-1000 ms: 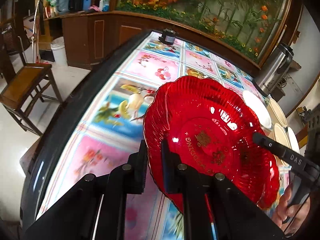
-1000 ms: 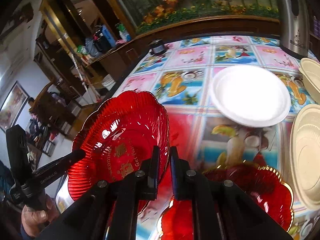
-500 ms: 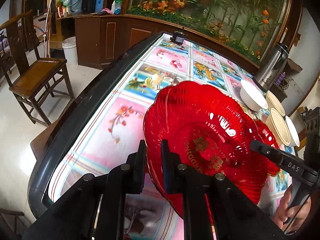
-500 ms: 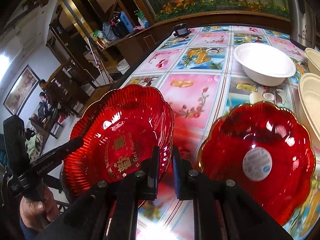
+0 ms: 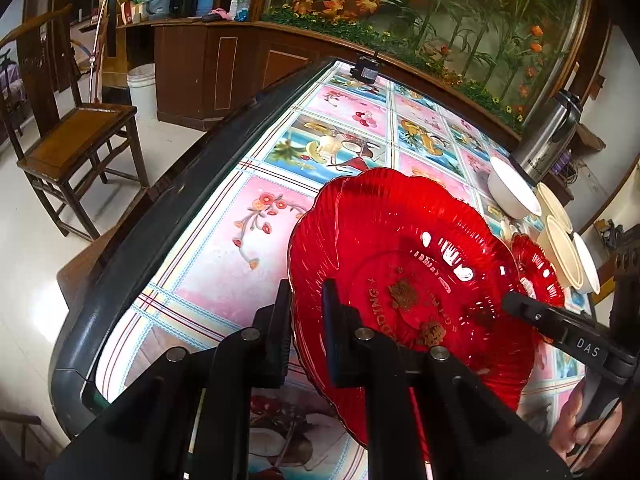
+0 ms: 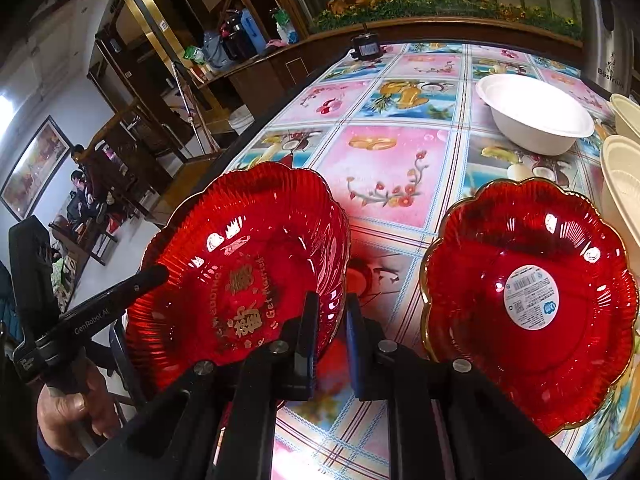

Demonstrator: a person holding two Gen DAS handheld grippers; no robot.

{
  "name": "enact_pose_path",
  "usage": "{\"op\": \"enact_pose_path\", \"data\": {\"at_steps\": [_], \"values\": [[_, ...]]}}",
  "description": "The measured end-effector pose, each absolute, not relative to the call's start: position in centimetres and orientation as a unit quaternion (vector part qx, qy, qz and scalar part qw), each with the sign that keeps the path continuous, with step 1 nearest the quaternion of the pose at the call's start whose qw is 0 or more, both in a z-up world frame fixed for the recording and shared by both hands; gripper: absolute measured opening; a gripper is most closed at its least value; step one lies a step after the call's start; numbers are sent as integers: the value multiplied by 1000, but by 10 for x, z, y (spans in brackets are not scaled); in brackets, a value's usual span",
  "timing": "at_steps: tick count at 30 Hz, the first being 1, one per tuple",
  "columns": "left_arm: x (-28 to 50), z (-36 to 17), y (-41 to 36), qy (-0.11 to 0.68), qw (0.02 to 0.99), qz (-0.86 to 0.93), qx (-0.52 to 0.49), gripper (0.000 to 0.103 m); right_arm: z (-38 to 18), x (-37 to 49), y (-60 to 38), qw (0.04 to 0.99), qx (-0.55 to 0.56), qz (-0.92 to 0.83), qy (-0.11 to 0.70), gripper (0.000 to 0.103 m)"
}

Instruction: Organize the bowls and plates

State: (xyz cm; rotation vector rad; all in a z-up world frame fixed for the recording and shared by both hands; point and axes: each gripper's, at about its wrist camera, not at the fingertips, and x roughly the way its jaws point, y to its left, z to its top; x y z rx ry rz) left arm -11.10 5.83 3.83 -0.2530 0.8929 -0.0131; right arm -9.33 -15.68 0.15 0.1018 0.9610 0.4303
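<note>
Over bench (image 6: pixel 400 168) near edge: your red plate (image 6: pixel 240 272), carried in across cloth this past second, now hangs beside second red plate (image 6: pixel 528 300) lying flat. Left tool (image 5: pixel 306 320) clamped on rim. Right tool (image 6: pixel 332 328) just loosened, rim between jaws. Stacking comes next, likely.

Your left gripper (image 5: pixel 306 332) and right gripper (image 6: pixel 328 340) are matte black, silver-riveted; the right's fingers (image 5: pixel 560 324) read "DAS" beside the red plate (image 5: pixel 404 276).
</note>
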Motion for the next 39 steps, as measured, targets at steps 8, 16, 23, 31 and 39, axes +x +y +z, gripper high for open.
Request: {"op": "enact_pose_path", "data": {"at_steps": [8,16,23,31,39], "values": [[-114,37,62,430,895,1,-116,21,8,-99,-155,867,39,208,452,25],[-133,63,74,388,914,20,-119,42,39,-119,-187,885,65,207,412,31],[-129,87,27,366,926,-41,-86,42,55,-135,-249,903,106,165,382,31],[-90,87,-76,414,891,-175,-59,42,39,-135,-329,899,182,100,386,31],[-41,75,-139,448,877,-172,-25,41,22,-129,-365,888,221,81,396,28]]}}
